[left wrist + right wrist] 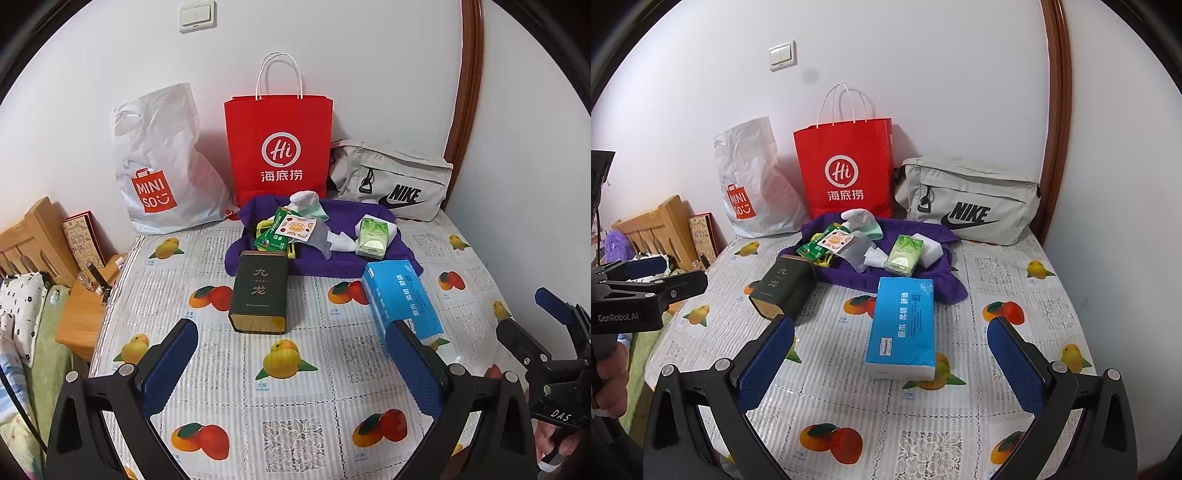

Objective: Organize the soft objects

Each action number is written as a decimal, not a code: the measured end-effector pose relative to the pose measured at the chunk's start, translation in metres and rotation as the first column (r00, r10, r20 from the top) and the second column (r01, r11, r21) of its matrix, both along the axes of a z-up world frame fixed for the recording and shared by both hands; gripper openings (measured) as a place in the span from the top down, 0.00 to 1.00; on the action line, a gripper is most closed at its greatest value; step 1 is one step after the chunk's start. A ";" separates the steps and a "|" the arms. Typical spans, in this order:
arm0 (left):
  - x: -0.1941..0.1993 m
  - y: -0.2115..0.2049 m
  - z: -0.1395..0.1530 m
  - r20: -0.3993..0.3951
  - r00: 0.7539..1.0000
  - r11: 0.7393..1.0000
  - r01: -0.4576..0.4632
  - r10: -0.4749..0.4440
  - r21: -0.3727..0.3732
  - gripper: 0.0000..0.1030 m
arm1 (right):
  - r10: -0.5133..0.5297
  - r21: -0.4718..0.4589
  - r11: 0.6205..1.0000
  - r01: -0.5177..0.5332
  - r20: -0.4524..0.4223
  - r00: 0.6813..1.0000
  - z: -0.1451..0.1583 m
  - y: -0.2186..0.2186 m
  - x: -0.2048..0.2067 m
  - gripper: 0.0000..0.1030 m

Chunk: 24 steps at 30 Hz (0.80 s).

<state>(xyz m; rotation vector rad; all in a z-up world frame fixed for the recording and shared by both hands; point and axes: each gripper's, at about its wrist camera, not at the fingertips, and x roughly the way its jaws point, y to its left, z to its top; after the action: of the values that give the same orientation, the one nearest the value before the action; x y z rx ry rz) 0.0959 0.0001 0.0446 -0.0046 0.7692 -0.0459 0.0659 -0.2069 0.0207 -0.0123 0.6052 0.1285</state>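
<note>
A blue tissue pack [402, 297] [903, 328] lies on the fruit-print tablecloth [295, 369]. Behind it a purple cloth [325, 258] [886, 273] holds a green tissue packet [373, 236] [904, 254], a white sponge [932, 251], socks [306, 203] [862, 221], snack sachets [293, 227] [833, 240]. A dark tea tin [258, 291] [785, 288] lies at the cloth's left edge. My left gripper [291, 354] is open and empty, short of the tin. My right gripper [892, 360] is open and empty, straddling the blue pack's near end from above.
Against the wall stand a white Miniso bag [162, 170] [753, 184], a red paper bag [279, 147] [846, 166] and a grey Nike bag [395, 181] [967, 199]. A wooden headboard and nightstand [85, 306] are left of the table.
</note>
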 end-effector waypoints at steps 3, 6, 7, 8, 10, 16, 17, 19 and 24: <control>0.000 0.000 -0.001 -0.005 1.000 1.000 0.001 -0.001 -0.003 0.01 | 0.001 -0.010 1.000 -0.001 -0.004 1.000 0.000 0.001 0.001 0.00; -0.002 0.001 -0.002 -0.008 1.000 1.000 0.003 -0.003 -0.006 0.01 | 0.001 -0.005 1.000 -0.001 -0.007 1.000 -0.001 0.000 0.001 0.00; -0.002 0.002 -0.002 -0.009 1.000 1.000 0.002 -0.002 -0.006 0.01 | -0.001 -0.005 1.000 0.001 -0.006 1.000 -0.001 0.000 0.000 0.00; -0.003 0.002 -0.003 -0.009 1.000 1.000 0.002 -0.003 -0.006 0.01 | 0.001 -0.006 1.000 -0.001 -0.005 1.000 -0.001 0.000 0.001 0.00; -0.003 0.004 -0.003 -0.011 1.000 1.000 -0.001 0.001 -0.006 0.01 | 0.002 -0.006 1.000 -0.002 -0.008 1.000 0.000 0.000 0.001 0.00; -0.003 0.005 -0.002 -0.009 1.000 1.000 -0.002 0.002 -0.008 0.01 | 0.001 0.008 1.000 -0.001 -0.012 1.000 -0.001 -0.001 0.001 0.00; -0.003 0.006 -0.002 -0.009 1.000 1.000 -0.002 0.002 -0.008 0.01 | 0.001 0.008 1.000 -0.001 -0.013 1.000 -0.002 -0.001 0.001 0.00; -0.003 0.005 -0.002 -0.011 1.000 1.000 -0.005 0.005 -0.011 0.01 | 0.000 0.009 1.000 0.000 -0.012 1.000 -0.002 -0.001 0.001 0.00; -0.003 0.005 -0.002 -0.009 1.000 1.000 -0.003 0.003 -0.008 0.01 | -0.001 0.010 1.000 0.001 -0.016 1.000 -0.003 -0.001 0.000 0.00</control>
<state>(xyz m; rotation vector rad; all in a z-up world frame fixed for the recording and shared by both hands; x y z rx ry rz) 0.0930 0.0052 0.0422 -0.0137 0.7783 -0.0457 0.0662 -0.2078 0.0179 -0.0011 0.6203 0.1305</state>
